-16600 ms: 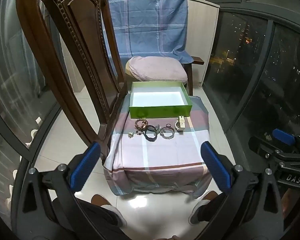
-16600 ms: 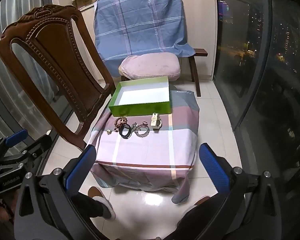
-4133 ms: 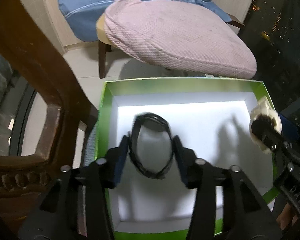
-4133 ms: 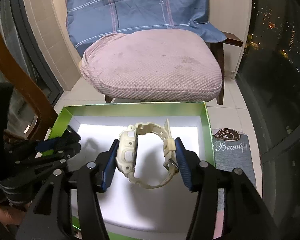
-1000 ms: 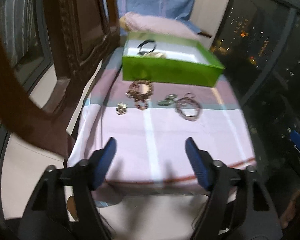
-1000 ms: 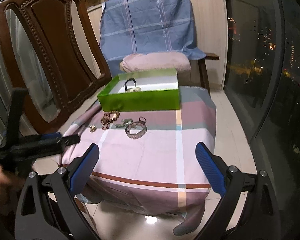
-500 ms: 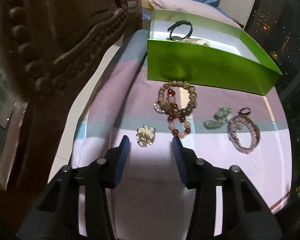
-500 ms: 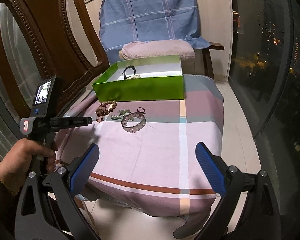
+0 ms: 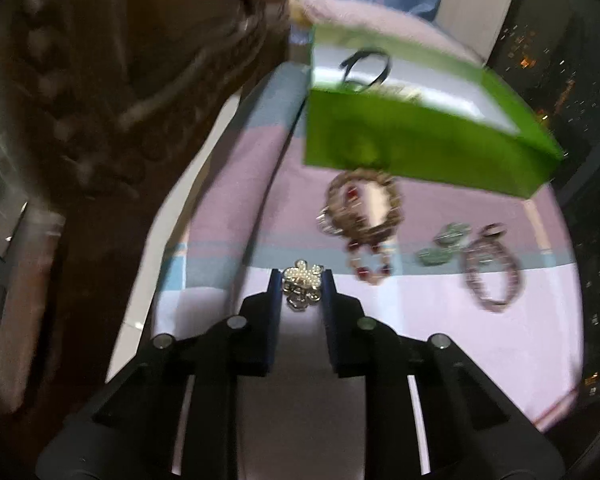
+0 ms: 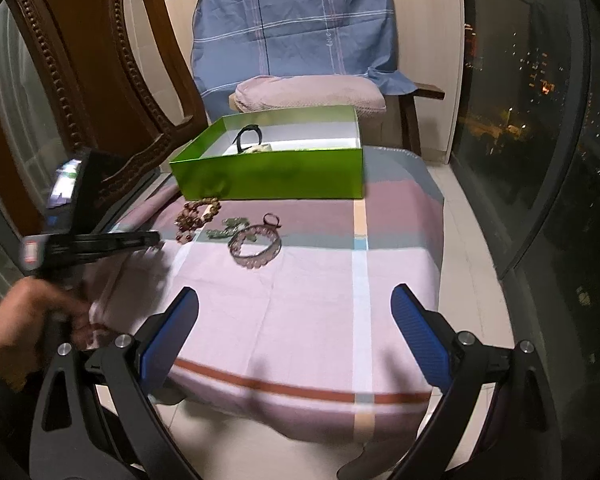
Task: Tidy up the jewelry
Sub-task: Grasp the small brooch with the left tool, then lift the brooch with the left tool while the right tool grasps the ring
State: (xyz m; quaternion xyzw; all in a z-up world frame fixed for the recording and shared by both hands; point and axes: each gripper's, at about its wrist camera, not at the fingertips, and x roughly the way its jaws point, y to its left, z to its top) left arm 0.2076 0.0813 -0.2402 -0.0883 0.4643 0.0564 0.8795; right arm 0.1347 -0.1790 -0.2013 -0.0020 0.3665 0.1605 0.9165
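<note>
Pearl-and-metal, the flower brooch (image 9: 302, 285) lay on the checked cloth of the table (image 9: 440, 344) between the left gripper (image 9: 300, 286) fingers, which had just been closing around it and looked clenched on it, a sign that this piece was next for the green box (image 9: 412, 152), where a black bangle (image 9: 366, 68) already stood. Only the left wrist view showed that grip. The right wrist view hid the brooch behind the left gripper but showed the right gripper (image 10: 296, 330) spread wide and empty, short of the pink beaded bracelet (image 10: 255, 246).

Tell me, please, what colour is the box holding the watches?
The box is bright green outside with a white interior, clearest in the right wrist view.
</note>
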